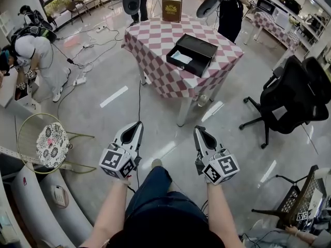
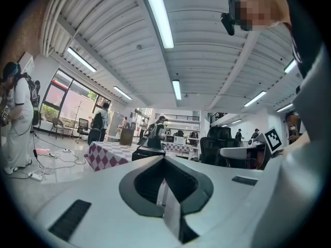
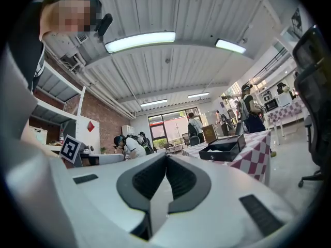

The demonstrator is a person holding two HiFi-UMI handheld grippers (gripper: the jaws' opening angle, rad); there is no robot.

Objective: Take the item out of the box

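Note:
An open black box [image 1: 192,54] lies on a table with a pink and white checked cloth [image 1: 155,40], and a white item [image 1: 181,58] rests inside it. My left gripper [image 1: 138,124] and right gripper [image 1: 198,129] are held side by side over the floor, well short of the table, both pointing toward it. Both are shut with nothing between the jaws. In the left gripper view the shut left gripper [image 2: 165,161] faces the distant box [image 2: 147,153]. In the right gripper view the shut right gripper [image 3: 166,159] has the box [image 3: 223,150] off to the right.
A brown upright case [image 1: 171,9] stands at the table's far edge. A black office chair [image 1: 292,99] is on the right and a round wire chair [image 1: 51,144] on the left. People stand behind the table [image 1: 230,9] and at the far left [image 1: 33,56]. Cables [image 1: 88,45] cross the floor.

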